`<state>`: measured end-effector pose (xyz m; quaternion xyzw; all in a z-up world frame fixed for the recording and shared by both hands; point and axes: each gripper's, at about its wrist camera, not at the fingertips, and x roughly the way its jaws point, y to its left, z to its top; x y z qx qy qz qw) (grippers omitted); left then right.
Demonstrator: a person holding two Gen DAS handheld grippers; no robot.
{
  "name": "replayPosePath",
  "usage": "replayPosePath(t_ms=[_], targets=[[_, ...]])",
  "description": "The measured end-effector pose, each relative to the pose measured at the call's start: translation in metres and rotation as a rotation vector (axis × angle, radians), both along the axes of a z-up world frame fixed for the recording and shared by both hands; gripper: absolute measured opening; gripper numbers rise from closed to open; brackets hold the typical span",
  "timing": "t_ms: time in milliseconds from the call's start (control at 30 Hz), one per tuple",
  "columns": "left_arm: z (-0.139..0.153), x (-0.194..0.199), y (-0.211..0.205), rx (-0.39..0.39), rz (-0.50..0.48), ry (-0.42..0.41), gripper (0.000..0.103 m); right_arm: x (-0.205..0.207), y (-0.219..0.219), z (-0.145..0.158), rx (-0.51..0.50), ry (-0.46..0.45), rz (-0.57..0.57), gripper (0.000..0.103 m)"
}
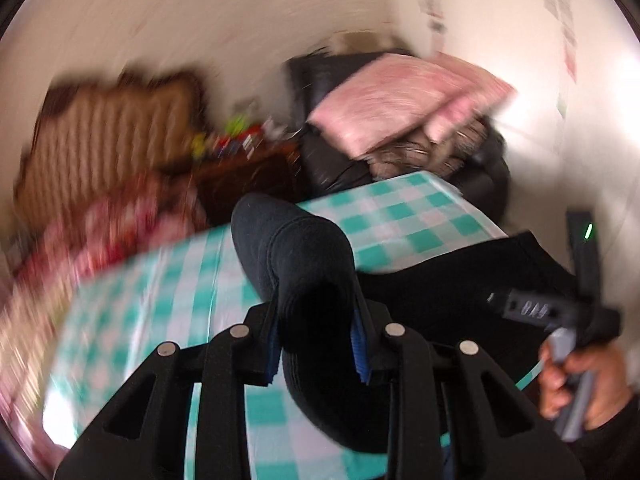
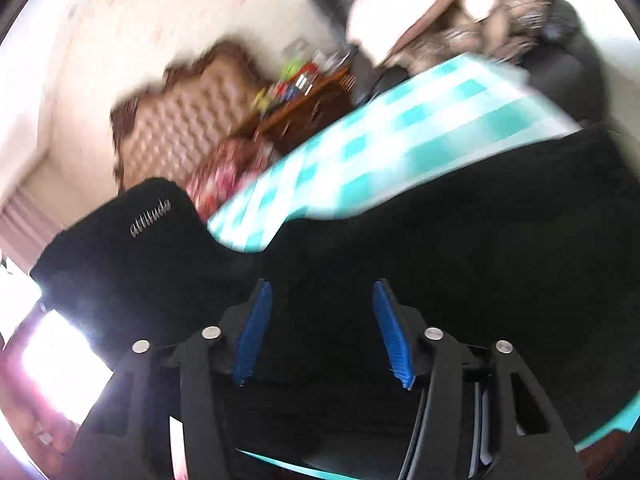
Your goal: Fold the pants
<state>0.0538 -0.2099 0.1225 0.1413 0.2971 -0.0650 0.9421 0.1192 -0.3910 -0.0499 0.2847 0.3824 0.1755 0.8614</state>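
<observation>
Pants (image 1: 304, 264), black, partly lifted off a table w/ a teal-and-white check cloth (image 1: 404, 216). Left gripper (image 1: 318, 344) is clamped on a thick bunched edge of the fabric, ribbed like a waistband or cuff; blue pads press it from both sides, and the bunch stands up above the jaws. Probably gripped there so the edge can be carried over the rest for a fold.

Right gripper (image 2: 322, 328) has its jaws apart, blue pads clear on both sides, nothing pinched. Black fabric lies spread below and beyond it. It looks free to take a new hold or flatten the layer, tho that's a guess.

In the right wrist view a pant section w/ small white lettering (image 2: 151, 218) sticks out at left over the table edge; the main body covers the near side of the cloth.

A hand (image 1: 580, 388) holds the right gripper's handle at the left view's right edge. Both views are motion-blurred, so finer detail is unclear.
</observation>
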Motion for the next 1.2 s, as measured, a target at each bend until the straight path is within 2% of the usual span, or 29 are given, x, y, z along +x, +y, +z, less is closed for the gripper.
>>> replayPosePath(t_ms=[67, 100, 167, 233, 300, 333, 400, 467, 533, 633, 700, 733, 867, 900, 933, 967, 1033, 1133, 1200], targets=[[-0.002, -0.003, -0.064, 0.116, -0.073, -0.052, 0.028, -0.012, -0.055, 0.008, 0.047, -0.018, -0.076, 0.061], [-0.013, -0.01, -0.108, 0.186, -0.12, -0.091, 0.028, -0.018, -0.077, 0.009, 0.057, -0.02, -0.107, 0.062], [-0.041, -0.023, -0.17, 0.284, -0.192, -0.144, 0.028, -0.031, -0.125, 0.007, 0.057, -0.007, -0.174, 0.062], [-0.096, -0.041, -0.229, 0.383, -0.282, -0.185, 0.028, -0.042, -0.163, -0.002, 0.06, 0.017, -0.222, 0.062], [-0.164, -0.056, -0.267, 0.473, -0.368, -0.152, 0.028, -0.049, -0.197, -0.013, 0.066, 0.05, -0.256, 0.062], [-0.191, -0.064, -0.277, 0.523, -0.393, -0.163, 0.028, -0.049, -0.205, -0.016, 0.056, 0.061, -0.261, 0.062], [-0.212, -0.077, -0.282, 0.598, -0.382, -0.274, 0.032, -0.046, -0.215, -0.017, 0.038, 0.074, -0.238, 0.063], [-0.209, -0.075, -0.28, 0.58, -0.367, -0.286, 0.04, -0.034, -0.209, -0.013, 0.041, 0.081, -0.157, 0.063], [-0.207, -0.071, -0.285, 0.592, -0.355, -0.291, 0.046, -0.01, -0.194, -0.005, 0.04, 0.094, -0.05, 0.075], [-0.217, -0.07, -0.29, 0.62, -0.363, -0.285, 0.051, 0.022, -0.165, 0.008, -0.002, 0.116, 0.098, 0.08], [-0.221, -0.072, -0.291, 0.636, -0.361, -0.298, 0.049, 0.048, -0.138, 0.008, -0.079, 0.161, 0.174, 0.08], [-0.222, -0.071, -0.29, 0.634, -0.356, -0.299, 0.042, 0.058, -0.127, 0.006, -0.117, 0.188, 0.198, 0.08], [-0.22, -0.071, -0.288, 0.621, -0.362, -0.292, 0.034, 0.086, -0.093, -0.011, -0.261, 0.287, 0.248, 0.08], [-0.221, -0.071, -0.288, 0.62, -0.365, -0.297, 0.032, 0.089, -0.087, -0.014, -0.278, 0.295, 0.255, 0.076], [-0.22, -0.075, -0.286, 0.619, -0.366, -0.301, 0.03, 0.09, -0.08, -0.016, -0.288, 0.288, 0.279, 0.047], [-0.218, -0.075, -0.283, 0.614, -0.367, -0.301, 0.029, 0.09, -0.077, -0.017, -0.292, 0.288, 0.293, 0.044], [-0.203, -0.075, -0.279, 0.598, -0.35, -0.319, 0.027, 0.087, -0.072, -0.005, -0.302, 0.257, 0.306, 0.027], [-0.177, -0.071, -0.282, 0.593, -0.346, -0.362, 0.027, 0.076, -0.08, 0.03, -0.275, 0.167, 0.307, 0.025], [-0.17, -0.074, -0.289, 0.597, -0.363, -0.39, 0.027, 0.077, -0.091, 0.041, -0.274, 0.148, 0.29, 0.025]])
